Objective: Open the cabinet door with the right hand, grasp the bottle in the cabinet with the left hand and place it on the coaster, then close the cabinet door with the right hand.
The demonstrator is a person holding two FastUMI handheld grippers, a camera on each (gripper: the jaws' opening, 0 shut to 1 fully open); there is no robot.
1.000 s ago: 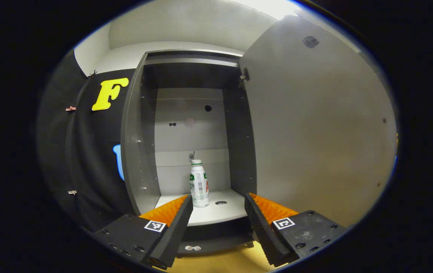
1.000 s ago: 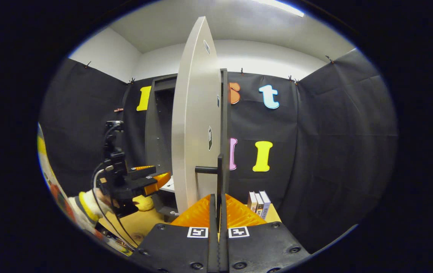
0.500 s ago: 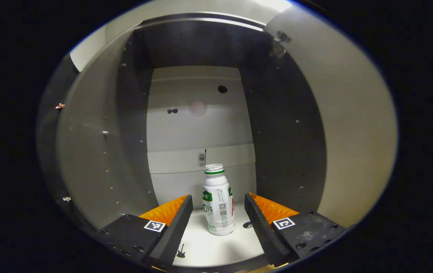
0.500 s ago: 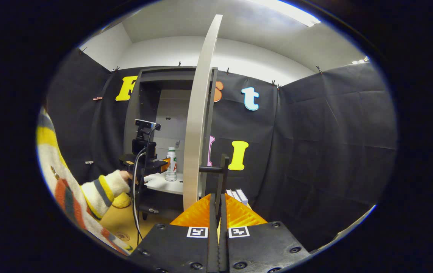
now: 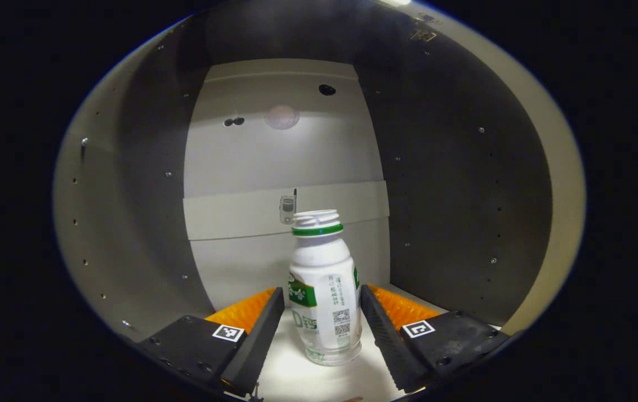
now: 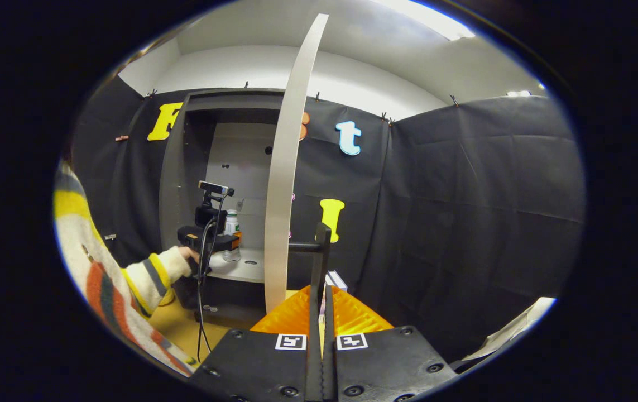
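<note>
Left gripper view: inside grey cabinet (image 5: pixel 145 184), white plastic bottle with green neck band (image 5: pixel 323 290) upright on pale shelf (image 5: pixel 296 374) at 6 o'clock, between spread fingers of left hand-held gripper (image 5: pixel 322 326), untouched. Right gripper view: right hand-held gripper (image 6: pixel 319 312) closed around black handle bar (image 6: pixel 319 262) of open grey cabinet door (image 6: pixel 285 167).
</note>
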